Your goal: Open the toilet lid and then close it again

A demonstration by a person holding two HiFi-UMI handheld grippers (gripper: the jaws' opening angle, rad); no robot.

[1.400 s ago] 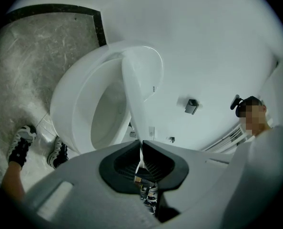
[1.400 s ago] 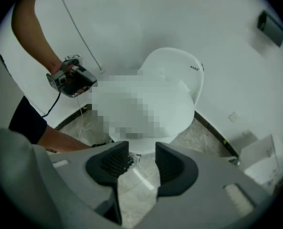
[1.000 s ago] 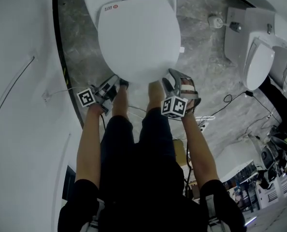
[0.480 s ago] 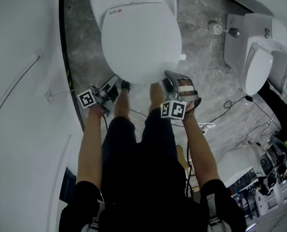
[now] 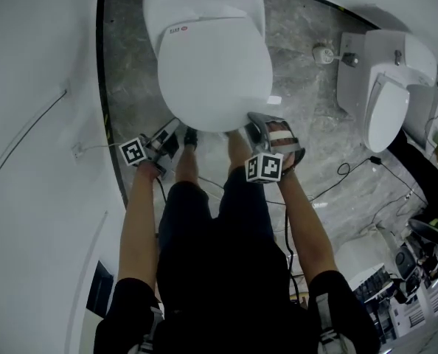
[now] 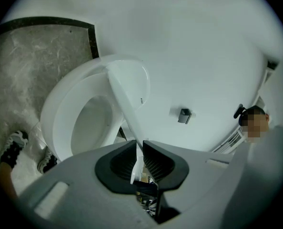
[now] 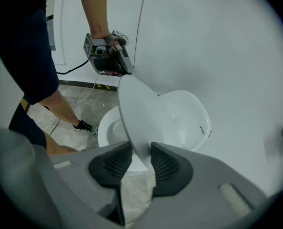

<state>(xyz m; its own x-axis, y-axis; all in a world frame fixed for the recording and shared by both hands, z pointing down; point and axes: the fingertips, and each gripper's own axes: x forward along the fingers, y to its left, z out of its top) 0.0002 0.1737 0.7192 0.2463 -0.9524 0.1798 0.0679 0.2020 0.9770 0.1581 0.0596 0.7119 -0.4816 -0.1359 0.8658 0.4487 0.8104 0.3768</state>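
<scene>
The white toilet lid (image 5: 213, 65) is tilted up off the seat (image 6: 60, 113), with the bowl (image 7: 110, 128) showing beneath it. My left gripper (image 5: 176, 133) is at the lid's front left edge. In the left gripper view the lid (image 6: 127, 87) runs edge-on between the jaws of the left gripper (image 6: 139, 144), which is shut on it. My right gripper (image 5: 257, 124) is at the front right edge. Its jaws have just been closing. In the right gripper view the right gripper (image 7: 141, 147) has its pads pressed on both faces of the lid (image 7: 151, 123).
The person's legs and a black shoe (image 5: 190, 135) stand right in front of the bowl. A white wall (image 5: 42, 124) borders the left. A second toilet (image 5: 385, 102) stands at the right. Cables (image 5: 344, 172) trail over the marble floor, with equipment at the lower right.
The right gripper's jaws went from wide open to closed on the lid's edge. Both grippers rose a little, with the lid's front edge between them.
</scene>
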